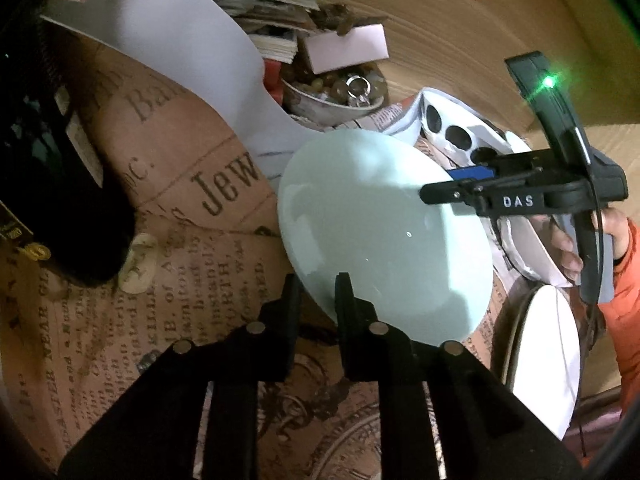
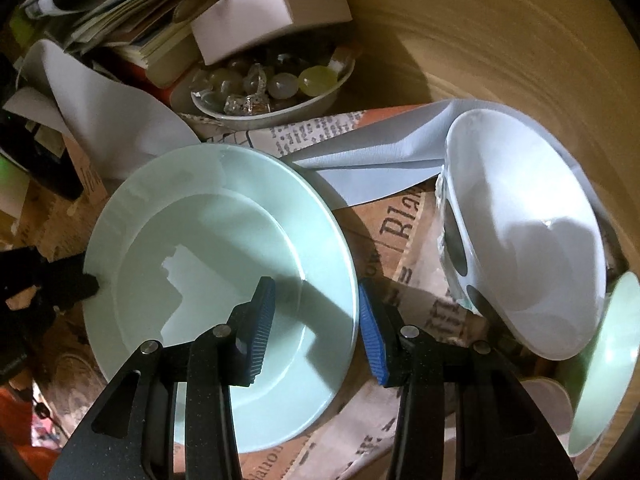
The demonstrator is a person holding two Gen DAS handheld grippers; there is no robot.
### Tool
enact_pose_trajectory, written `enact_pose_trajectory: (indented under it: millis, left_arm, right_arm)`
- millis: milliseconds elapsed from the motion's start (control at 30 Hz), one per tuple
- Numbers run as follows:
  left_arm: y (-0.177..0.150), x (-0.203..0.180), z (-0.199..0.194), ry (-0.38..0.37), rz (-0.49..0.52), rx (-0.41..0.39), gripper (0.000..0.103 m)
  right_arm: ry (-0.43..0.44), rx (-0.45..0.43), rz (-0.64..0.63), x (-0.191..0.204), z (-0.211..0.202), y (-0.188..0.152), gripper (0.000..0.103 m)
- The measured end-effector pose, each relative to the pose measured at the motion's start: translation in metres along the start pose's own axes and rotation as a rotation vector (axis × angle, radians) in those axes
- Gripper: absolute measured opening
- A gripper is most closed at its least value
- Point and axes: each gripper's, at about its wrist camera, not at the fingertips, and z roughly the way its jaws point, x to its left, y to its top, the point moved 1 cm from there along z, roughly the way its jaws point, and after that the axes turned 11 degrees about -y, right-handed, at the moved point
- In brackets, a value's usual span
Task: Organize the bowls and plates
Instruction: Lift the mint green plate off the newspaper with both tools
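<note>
Blue pads [image 2: 262, 326] of the right hand-held gripper [image 2: 316, 330] stand apart, straddling the mint plate's [image 2: 224, 240] rim at 3 o'clock, not yet pressing. At 9 o'clock the left hand-held gripper [image 1: 316, 296] pinches the opposite rim above the counter [image 2: 480, 24].

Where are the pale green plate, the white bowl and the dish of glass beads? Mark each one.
pale green plate [image 2: 224, 240], right wrist view, on its flat centre.
white bowl [image 2: 532, 240], right wrist view, on its inner wall.
dish of glass beads [image 2: 276, 112], right wrist view, on its white outer rim.
</note>
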Motion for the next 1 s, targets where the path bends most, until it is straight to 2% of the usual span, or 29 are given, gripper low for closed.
enact_pose_trajectory:
  millis: [100,200,267,467,767,967,1000]
  left_arm:
    - [-0.003,-0.002,0.008,-0.043,-0.014,0.027,0.022]
    - [-0.005,-0.006,0.010,-0.015,-0.002,0.018,0.023]
    - [-0.005,-0.006,0.010,-0.011,-0.012,0.011,0.023]
    - [-0.011,-0.007,-0.001,0.018,-0.022,-0.031,0.022]
    - [-0.013,-0.018,-0.034,0.054,-0.021,-0.141,0.022]
    - [-0.020,-0.027,-0.056,0.074,-0.013,-0.195,0.022]
    - [-0.021,-0.028,-0.059,0.077,-0.013,-0.203,0.022]
  right_arm:
    - [-0.002,-0.014,0.009,-0.008,0.000,0.001,0.032]
    - [-0.018,-0.036,0.021,-0.013,-0.004,-0.001,0.023]
    - [-0.021,-0.057,0.029,-0.015,-0.009,-0.004,0.021]
    - [-0.039,-0.108,0.011,-0.001,-0.031,-0.022,0.019]
    - [0.043,-0.186,0.075,0.001,-0.063,-0.042,0.016]
    - [0.052,-0.258,0.088,0.004,-0.097,-0.060,0.016]
    - [0.055,-0.267,0.089,-0.005,-0.102,-0.062,0.016]
